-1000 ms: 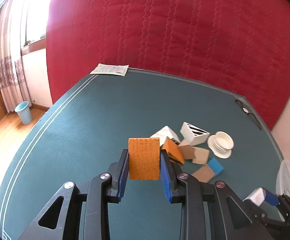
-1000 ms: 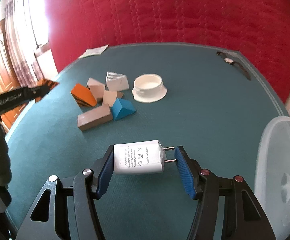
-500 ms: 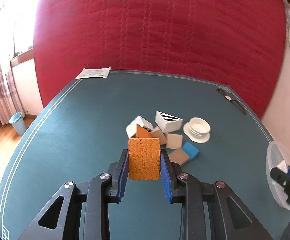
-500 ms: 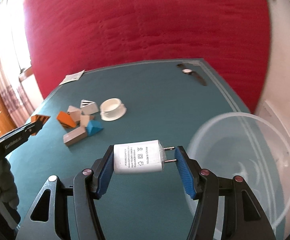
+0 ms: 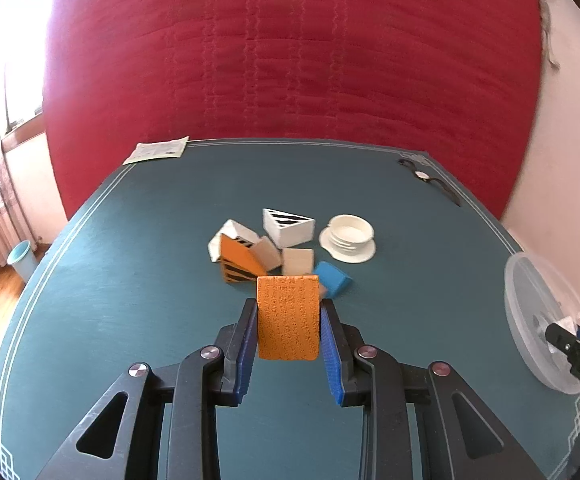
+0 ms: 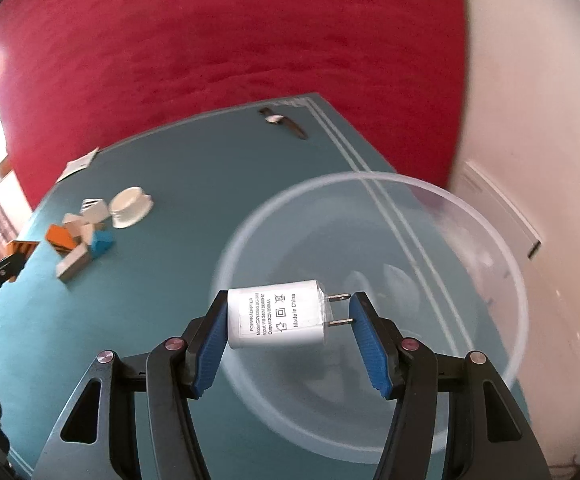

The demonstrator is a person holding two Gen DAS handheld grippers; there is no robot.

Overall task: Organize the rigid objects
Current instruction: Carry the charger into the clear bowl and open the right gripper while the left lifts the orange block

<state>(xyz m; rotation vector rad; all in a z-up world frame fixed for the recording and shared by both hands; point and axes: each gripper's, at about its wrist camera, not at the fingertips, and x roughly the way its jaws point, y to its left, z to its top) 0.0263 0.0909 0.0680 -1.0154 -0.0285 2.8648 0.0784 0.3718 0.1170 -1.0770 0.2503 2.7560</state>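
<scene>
My left gripper (image 5: 289, 322) is clamped on an orange block (image 5: 288, 316), holding it upright above the green table (image 5: 130, 260), just in front of the loose cluster of blocks (image 5: 266, 248) and the white cap (image 5: 348, 238). My right gripper (image 6: 288, 322) grips a white power adapter (image 6: 276, 314) endwise, one pad on its flat end and the other against its prongs, with the adapter above the clear plastic bowl (image 6: 506, 264) at the table's right edge. A wristwatch (image 6: 284, 122) lies at the far corner, a paper sheet (image 5: 158, 150) at the far left edge.
</scene>
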